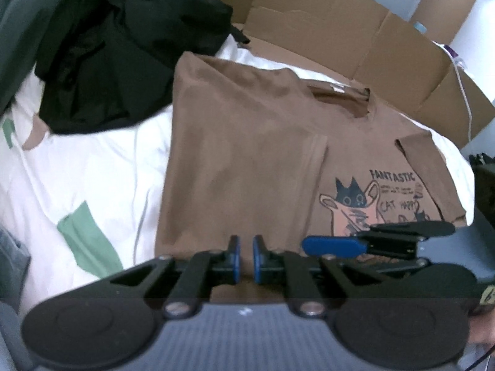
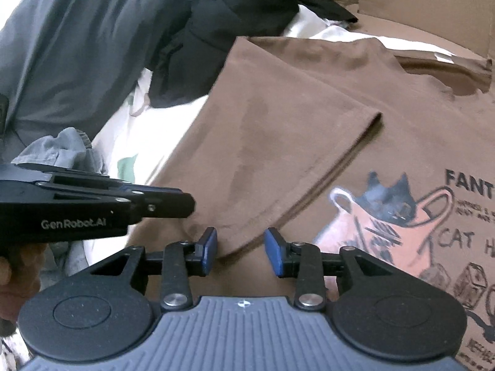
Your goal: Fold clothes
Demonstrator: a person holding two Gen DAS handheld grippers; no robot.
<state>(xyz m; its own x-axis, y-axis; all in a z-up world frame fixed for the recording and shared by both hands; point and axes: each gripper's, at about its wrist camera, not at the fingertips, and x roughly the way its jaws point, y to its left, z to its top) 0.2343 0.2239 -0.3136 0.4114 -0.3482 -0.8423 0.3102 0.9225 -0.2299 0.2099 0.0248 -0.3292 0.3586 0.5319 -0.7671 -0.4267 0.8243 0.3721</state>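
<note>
Nearest, the right gripper (image 2: 241, 247) had its jaws spread over the folded-in edge of the brown T-shirt (image 1: 247, 160), nothing pinched. The left gripper (image 1: 246, 258) was pressed nearly shut at the near hem — whether it held fabric, I couldn't tell. The shirt lay flat on the white bedding (image 1: 92, 167), dark clothes (image 1: 108, 61) beyond. Looked soft, light, floppy — I'd grab hems or corners.

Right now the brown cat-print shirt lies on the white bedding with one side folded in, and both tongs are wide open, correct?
Not quite. Only the right tongs stand open; the left tongs are shut, per the left wrist view. The brown shirt and white bedding are as described.
</note>
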